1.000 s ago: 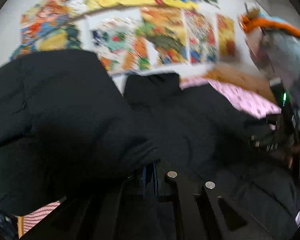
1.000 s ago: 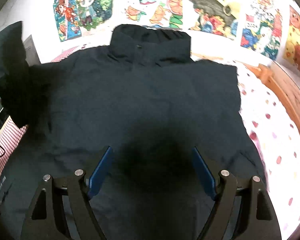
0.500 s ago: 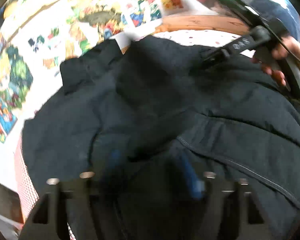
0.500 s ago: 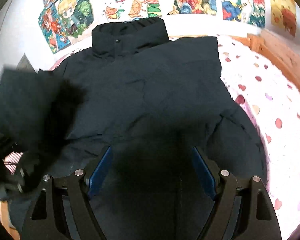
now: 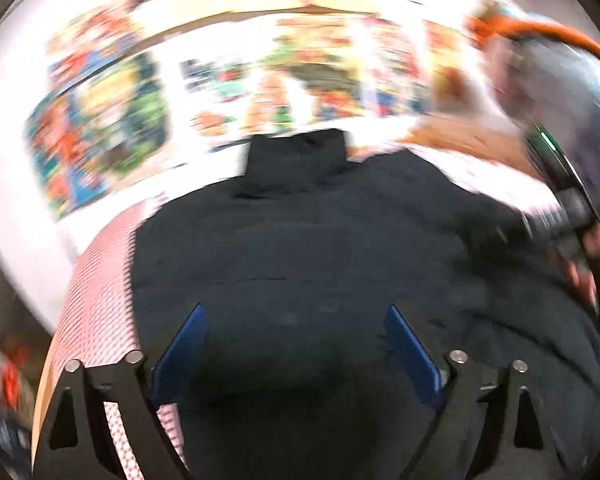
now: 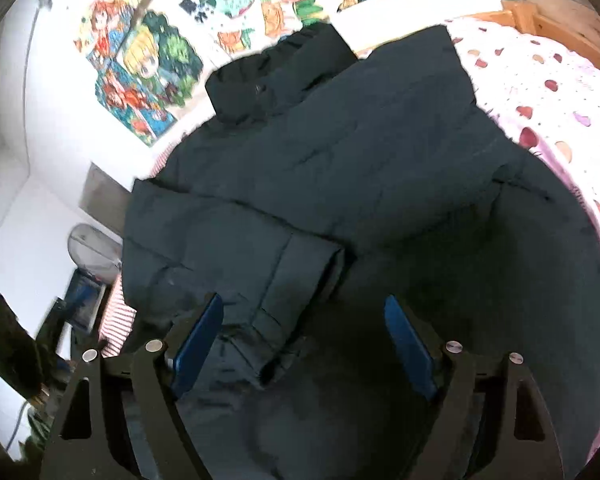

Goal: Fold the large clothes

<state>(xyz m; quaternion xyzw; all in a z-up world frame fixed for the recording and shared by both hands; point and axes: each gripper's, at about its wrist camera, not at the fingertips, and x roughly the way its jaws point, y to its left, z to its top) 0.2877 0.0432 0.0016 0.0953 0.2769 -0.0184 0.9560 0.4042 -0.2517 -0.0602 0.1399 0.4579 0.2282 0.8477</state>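
Now our left gripper (image 5: 296,348) was opening its jaws above the black jacket (image 6: 340,168), nothing between them. Our right gripper (image 6: 304,344) also hung released, over the folded-in sleeve (image 6: 236,248). The jacket lay on the spotted bedsheet (image 6: 540,92). We judged the sleeves done; next we needed a grip on the hem.

Sleeve (image 6: 236,248) now released, folded across jacket (image 6: 380,152).

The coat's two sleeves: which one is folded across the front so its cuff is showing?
The sleeve lying slantwise over the coat, its cuff between the right hand-held gripper fingers. The other sleeve's cuff isn't visible.
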